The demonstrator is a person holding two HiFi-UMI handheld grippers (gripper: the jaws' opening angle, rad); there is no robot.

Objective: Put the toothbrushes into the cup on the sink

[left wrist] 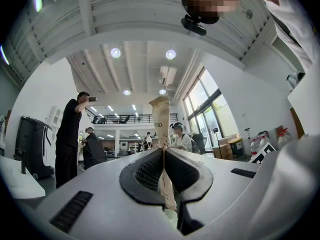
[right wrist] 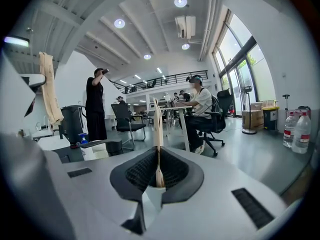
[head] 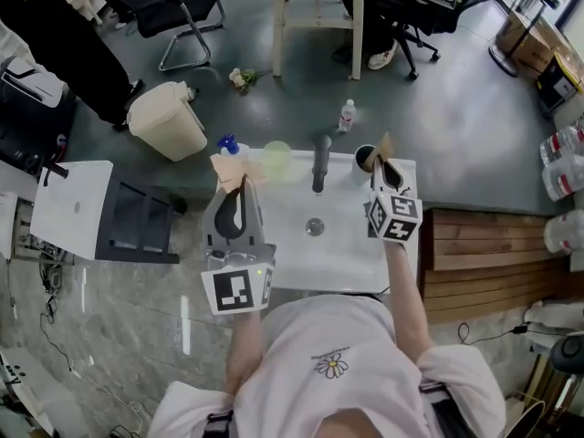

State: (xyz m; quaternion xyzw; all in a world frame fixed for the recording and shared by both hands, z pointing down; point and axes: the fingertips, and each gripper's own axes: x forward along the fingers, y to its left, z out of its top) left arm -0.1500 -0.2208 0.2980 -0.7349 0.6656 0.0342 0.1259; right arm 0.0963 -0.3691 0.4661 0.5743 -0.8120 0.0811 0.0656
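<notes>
We see two toothbrushes, each in a flat tan paper sleeve, both held above the sink (head: 351, 245). The left gripper (head: 237, 182) has its jaws pressed together on the left toothbrush (left wrist: 161, 119). That sleeve stands upright out of the jaws, over the sink's back left corner. The right gripper (head: 384, 166) is likewise clamped on the right toothbrush (right wrist: 158, 126), a thinner, straighter strip. Its upper end reaches the dark cup (head: 364, 159) at the sink's back right corner, and we cannot tell whether the two touch.

On the sink's back rim the faucet (head: 320, 162) stands between the two grippers. A pale green cup (head: 276, 160) is just left of it, and a blue-capped bottle (head: 228, 143) sits further left at the corner. The basin in front of the faucet lies open round the drain (head: 315, 227).

Wooden slats (head: 484, 240) run right of the sink, and a dark rack (head: 137, 219) sits to its left. Behind the sink the grey floor holds a beige bin (head: 167, 119) and a small water bottle (head: 346, 115), both well apart from the rim.

The left sleeve carries dark print, of which we read only "END". The marker cubes show black-and-white squares and no words.
</notes>
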